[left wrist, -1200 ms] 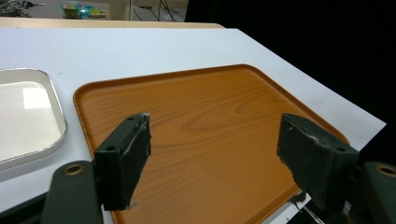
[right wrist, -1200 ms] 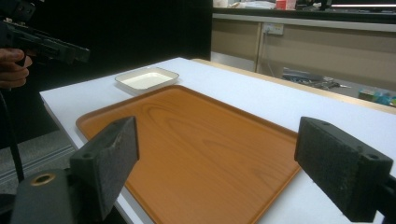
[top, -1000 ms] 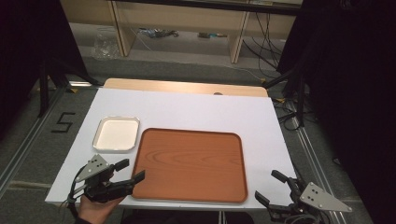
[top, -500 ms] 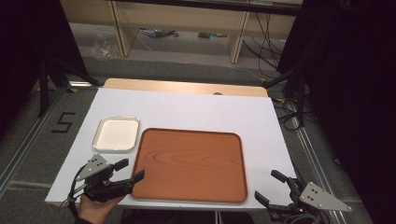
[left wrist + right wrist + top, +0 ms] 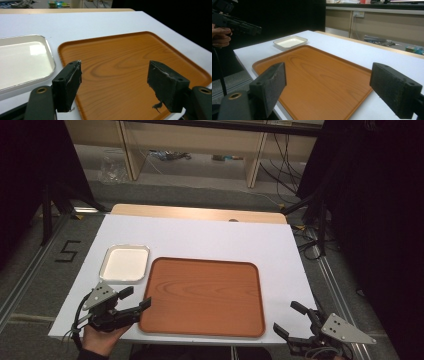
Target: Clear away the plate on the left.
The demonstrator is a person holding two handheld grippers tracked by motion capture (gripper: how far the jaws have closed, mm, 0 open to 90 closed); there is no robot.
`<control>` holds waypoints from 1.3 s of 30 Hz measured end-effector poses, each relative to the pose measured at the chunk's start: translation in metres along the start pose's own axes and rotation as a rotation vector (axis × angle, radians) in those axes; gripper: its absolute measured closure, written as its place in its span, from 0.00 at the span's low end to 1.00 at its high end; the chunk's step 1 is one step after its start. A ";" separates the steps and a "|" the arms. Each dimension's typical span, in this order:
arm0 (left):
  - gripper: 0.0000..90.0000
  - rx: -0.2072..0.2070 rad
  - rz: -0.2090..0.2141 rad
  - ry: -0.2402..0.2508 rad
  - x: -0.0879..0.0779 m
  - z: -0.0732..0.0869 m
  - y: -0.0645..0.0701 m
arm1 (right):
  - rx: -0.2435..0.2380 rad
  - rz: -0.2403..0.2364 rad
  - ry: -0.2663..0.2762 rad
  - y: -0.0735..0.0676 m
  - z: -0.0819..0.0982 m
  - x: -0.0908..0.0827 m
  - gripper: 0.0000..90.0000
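The wooden tray point(image 5: 202, 296) lies flat at the near middle of the white surface point(image 5: 210, 240), a white dish point(image 5: 125, 263) just beside its far left corner. The left hand-held gripper point(image 5: 134, 300) gapes wide at the tray's near left corner; the right hand-held gripper point(image 5: 289, 319), also wide, hovers off its near right corner.

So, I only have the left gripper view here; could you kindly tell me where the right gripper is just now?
Observer: The right gripper hovers open off the table's near right corner, beside the brown wood-grain rectangular tray.
Operator: Thank you; is anything lying on that tray's far side?
Observer: No, the tray is bare throughout.
Operator: And the white rectangular dish?
Observer: The white rectangular dish is empty, apart from the tray, ahead of the left gripper.
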State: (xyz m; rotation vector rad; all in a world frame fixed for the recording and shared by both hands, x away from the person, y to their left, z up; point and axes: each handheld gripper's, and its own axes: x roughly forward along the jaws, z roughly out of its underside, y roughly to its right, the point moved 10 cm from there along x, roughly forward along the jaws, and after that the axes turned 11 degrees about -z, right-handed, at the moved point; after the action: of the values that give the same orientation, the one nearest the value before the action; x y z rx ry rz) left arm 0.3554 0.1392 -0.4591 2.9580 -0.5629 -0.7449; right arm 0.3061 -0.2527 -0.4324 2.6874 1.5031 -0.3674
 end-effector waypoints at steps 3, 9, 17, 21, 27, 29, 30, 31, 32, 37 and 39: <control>0.33 0.000 -0.014 -0.009 0.002 0.001 -0.005 | 0.004 0.008 -0.002 -0.001 0.000 0.000 0.16; 0.32 -0.015 -0.040 -0.056 0.007 0.006 -0.013 | -0.002 0.016 -0.003 -0.003 0.000 -0.001 0.16; 0.32 -0.018 -0.078 -0.076 0.017 0.007 -0.029 | -0.012 0.009 -0.017 -0.007 0.000 0.001 0.16; 0.30 -0.038 -0.087 -0.089 0.024 0.006 -0.037 | -0.014 0.003 -0.017 -0.007 0.000 0.002 0.16; 0.26 -0.044 -0.115 -0.084 0.039 0.002 -0.051 | -0.015 0.002 -0.014 -0.006 0.000 0.002 0.16; 0.25 -0.050 -0.127 -0.094 0.043 0.001 -0.055 | -0.012 0.002 -0.013 -0.007 -0.001 0.003 0.16; 0.25 -0.054 -0.130 -0.086 0.046 0.000 -0.058 | -0.016 -0.003 -0.016 -0.007 0.000 0.003 0.16; 0.25 -0.052 -0.139 -0.086 0.048 0.000 -0.061 | -0.016 -0.003 -0.017 -0.008 0.000 0.003 0.17; 0.25 -0.048 -0.153 -0.096 0.050 0.000 -0.064 | -0.016 -0.004 -0.016 -0.008 0.000 0.002 0.17; 0.23 -0.071 -0.183 -0.113 0.057 0.001 -0.078 | -0.014 -0.004 -0.016 -0.008 0.000 0.003 0.17; 0.23 -0.065 -0.207 -0.126 0.060 0.002 -0.085 | -0.018 -0.010 -0.018 -0.008 0.000 0.003 0.17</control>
State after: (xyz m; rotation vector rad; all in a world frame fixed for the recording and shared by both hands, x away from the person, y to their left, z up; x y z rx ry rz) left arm 0.4324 0.1976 -0.4988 2.9543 -0.2341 -0.9531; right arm 0.3010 -0.2465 -0.4320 2.6568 1.5084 -0.3759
